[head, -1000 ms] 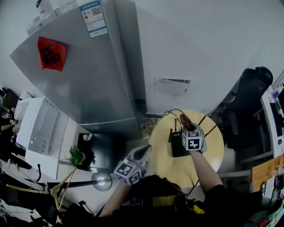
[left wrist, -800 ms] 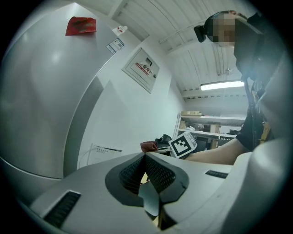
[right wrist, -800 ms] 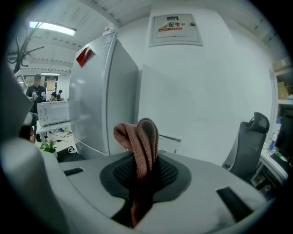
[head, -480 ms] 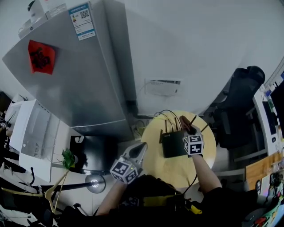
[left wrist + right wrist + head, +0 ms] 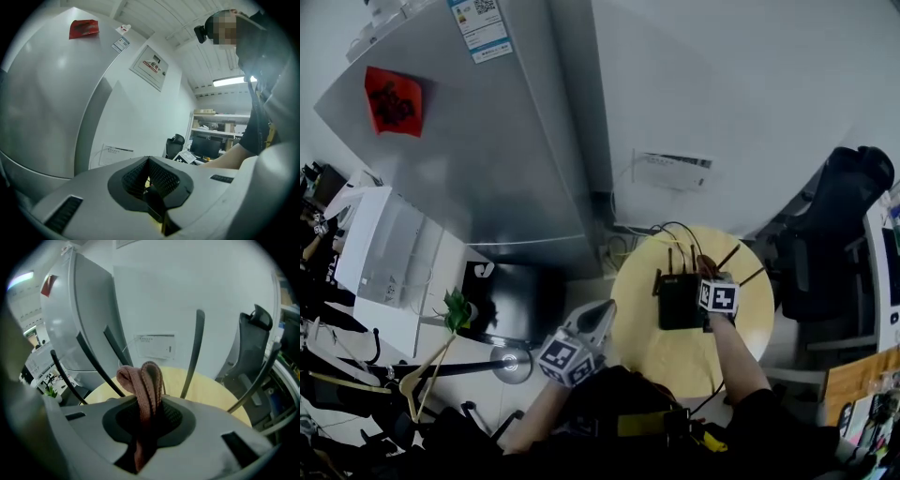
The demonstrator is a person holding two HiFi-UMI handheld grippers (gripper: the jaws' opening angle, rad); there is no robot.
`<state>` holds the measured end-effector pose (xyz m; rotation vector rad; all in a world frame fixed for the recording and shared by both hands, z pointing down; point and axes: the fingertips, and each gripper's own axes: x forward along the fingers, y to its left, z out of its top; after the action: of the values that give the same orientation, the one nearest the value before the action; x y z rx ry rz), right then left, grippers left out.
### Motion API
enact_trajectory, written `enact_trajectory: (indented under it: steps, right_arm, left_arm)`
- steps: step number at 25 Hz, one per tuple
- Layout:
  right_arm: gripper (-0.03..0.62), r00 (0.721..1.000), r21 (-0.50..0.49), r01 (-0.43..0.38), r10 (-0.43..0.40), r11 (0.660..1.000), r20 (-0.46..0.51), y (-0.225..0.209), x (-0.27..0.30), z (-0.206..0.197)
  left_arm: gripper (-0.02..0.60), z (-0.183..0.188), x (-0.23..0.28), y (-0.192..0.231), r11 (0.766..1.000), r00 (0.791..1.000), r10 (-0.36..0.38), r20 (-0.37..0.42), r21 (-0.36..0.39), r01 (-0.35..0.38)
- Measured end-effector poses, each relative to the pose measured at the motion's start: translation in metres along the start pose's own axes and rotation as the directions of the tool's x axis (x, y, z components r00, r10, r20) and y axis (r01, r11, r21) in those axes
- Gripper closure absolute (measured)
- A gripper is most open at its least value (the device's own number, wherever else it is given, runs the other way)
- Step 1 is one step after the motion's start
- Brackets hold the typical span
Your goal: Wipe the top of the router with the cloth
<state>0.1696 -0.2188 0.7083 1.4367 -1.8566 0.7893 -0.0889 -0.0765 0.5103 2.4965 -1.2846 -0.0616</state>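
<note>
Your right gripper (image 5: pixel 707 274) has slid sideways. A second ago its marker cube covered the right part of the router (image 5: pixel 678 302); now it sits at the right edge and more of the black top is showing. The router is near the middle of the round yellow surface (image 5: pixel 656 352), with its antennas (image 5: pixel 193 352) standing up at the far side.

That gripper stays clenched on the cloth (image 5: pixel 143 380), a pinkish fold poking out past the jaws. The cloth is by the router's far right corner, close to the antennas. From here you can't tell whether it is pressing on the lid or has run off the edge.

It looks like one stroke has reached the end of its travel. The left and middle of the top probably need a pass coming back.

Your left gripper (image 5: pixel 598 321) hasn't moved. It hangs off the surface to the left, jaws closed on nothing.
</note>
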Motion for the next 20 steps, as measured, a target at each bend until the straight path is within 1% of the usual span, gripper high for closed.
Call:
enact_trajectory:
  steps: [4,8,9,11,13,14,16,20]
  right_arm:
    - [0.528,0.998,0.028,0.003,-0.001,1.0,-0.061,-0.002,0.023,-0.008]
    - [0.528,0.993,0.1,-0.004,0.015,0.995,-0.113,-0.003,0.043,-0.017]
    - [0.528,0.994,0.089,0.001,0.009,0.996,-0.112,-0.004,0.045,-0.018]
    - [0.526,0.997,0.007,0.014,-0.013,1.0,-0.08,0.001,0.045,-0.014]
    - [0.526,0.998,-0.082,0.028,-0.032,0.996,-0.045,0.007,0.044,-0.01]
    - [0.526,0.998,-0.103,0.035,-0.04,0.994,-0.045,0.007,0.045,-0.012]
    - [0.526,0.997,-0.104,0.043,-0.049,0.994,-0.061,0.004,0.046,-0.018]
    - [0.528,0.999,-0.144,0.046,-0.043,0.988,0.028,0.016,0.032,0.006]
  left_arm:
    - [0.589,-0.009,-0.005,0.004,1.0,1.0,0.018,-0.013,0.002,-0.018]
    - [0.589,-0.013,-0.012,0.01,0.997,0.997,0.079,-0.027,-0.017,-0.079]
    - [0.589,-0.014,-0.014,0.012,0.996,0.996,0.089,-0.03,-0.021,-0.09]
    - [0.589,-0.017,-0.018,0.014,0.994,0.995,0.099,-0.03,-0.032,-0.1]
    - [0.589,-0.021,-0.021,0.015,0.995,0.995,0.091,-0.03,-0.038,-0.093]
    - [0.589,-0.021,-0.021,0.015,0.995,0.995,0.092,-0.031,-0.037,-0.093]
    - [0.589,-0.019,-0.021,0.016,0.994,0.994,0.103,-0.035,-0.031,-0.104]
    - [0.589,-0.022,-0.021,0.012,0.996,0.996,0.078,-0.039,-0.034,-0.08]
